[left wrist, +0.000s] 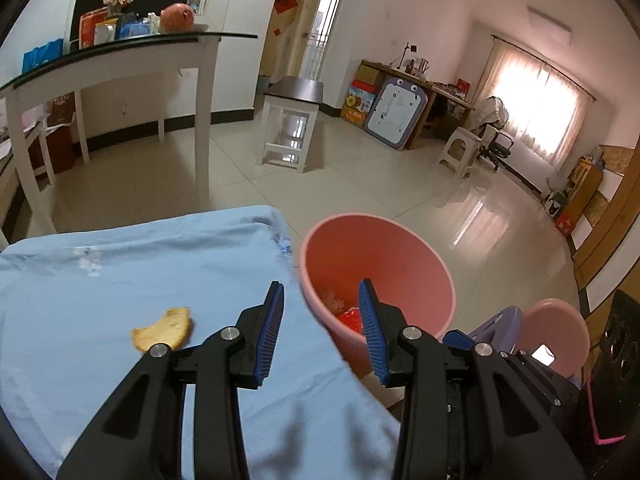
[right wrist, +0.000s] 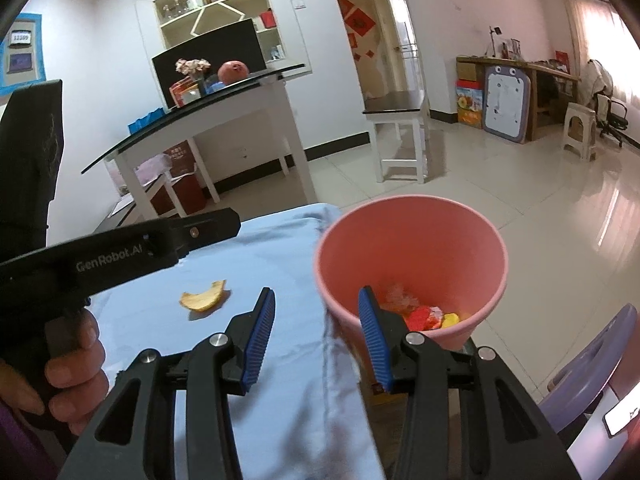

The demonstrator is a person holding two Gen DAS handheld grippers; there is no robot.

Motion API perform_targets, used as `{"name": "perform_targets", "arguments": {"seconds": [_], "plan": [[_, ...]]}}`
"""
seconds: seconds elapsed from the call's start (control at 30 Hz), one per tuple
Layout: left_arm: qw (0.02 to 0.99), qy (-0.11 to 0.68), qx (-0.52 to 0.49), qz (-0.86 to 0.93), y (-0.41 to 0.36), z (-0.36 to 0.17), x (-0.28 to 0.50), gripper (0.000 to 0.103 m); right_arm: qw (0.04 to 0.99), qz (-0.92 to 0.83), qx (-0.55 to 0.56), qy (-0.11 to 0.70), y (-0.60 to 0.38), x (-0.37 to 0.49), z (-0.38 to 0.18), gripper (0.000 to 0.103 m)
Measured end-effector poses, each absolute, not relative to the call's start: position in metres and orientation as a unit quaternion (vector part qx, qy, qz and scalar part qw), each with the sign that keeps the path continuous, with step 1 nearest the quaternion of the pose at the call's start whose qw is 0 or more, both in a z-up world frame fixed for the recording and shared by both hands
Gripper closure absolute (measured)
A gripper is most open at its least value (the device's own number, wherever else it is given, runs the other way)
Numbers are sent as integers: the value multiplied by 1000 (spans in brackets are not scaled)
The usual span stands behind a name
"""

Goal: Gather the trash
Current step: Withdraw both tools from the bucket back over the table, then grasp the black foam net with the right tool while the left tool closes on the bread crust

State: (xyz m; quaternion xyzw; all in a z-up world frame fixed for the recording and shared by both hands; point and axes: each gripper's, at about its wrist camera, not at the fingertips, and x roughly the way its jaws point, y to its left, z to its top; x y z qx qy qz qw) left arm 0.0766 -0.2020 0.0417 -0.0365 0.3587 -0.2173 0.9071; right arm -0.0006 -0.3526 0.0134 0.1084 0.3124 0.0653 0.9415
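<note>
A yellow-brown peel (left wrist: 162, 330) (right wrist: 204, 294) lies on the light blue cloth (left wrist: 120, 280) (right wrist: 280, 264) that covers the surface. Just past the cloth's right edge stands a pink bin (left wrist: 380, 248) (right wrist: 408, 240) with red, yellow and white scraps (right wrist: 424, 314) at its bottom. My left gripper (left wrist: 322, 320) is open, nothing between its blue pads, and the peel is to its left. My right gripper (right wrist: 316, 328) is open and empty too, straddling the cloth's edge and the bin's near rim. In the right wrist view the left gripper (right wrist: 224, 226) reaches in from the left, held by a hand (right wrist: 72, 380).
A white table with a glass top (left wrist: 120, 52) (right wrist: 208, 108) stands behind the cloth, cluttered on top. A white stool (left wrist: 292, 120) (right wrist: 400, 140) is on the tiled floor beyond the bin. A purple and pink stool (left wrist: 556, 328) (right wrist: 592, 360) sits close on the right.
</note>
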Motion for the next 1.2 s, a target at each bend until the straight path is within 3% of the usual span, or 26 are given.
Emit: {"name": "perform_targets", "arguments": {"seconds": [0.5, 0.8, 1.2], "plan": [[933, 322, 1, -159, -82, 57, 42, 64, 919, 181, 84, 340, -263, -20, 7, 60], [934, 341, -12, -106, -13, 40, 32, 64, 884, 261, 33, 387, -198, -23, -18, 60], [928, 358, -25, -100, 19, 29, 40, 64, 846, 269, 17, 460, -174, -10, -50, 60]]}}
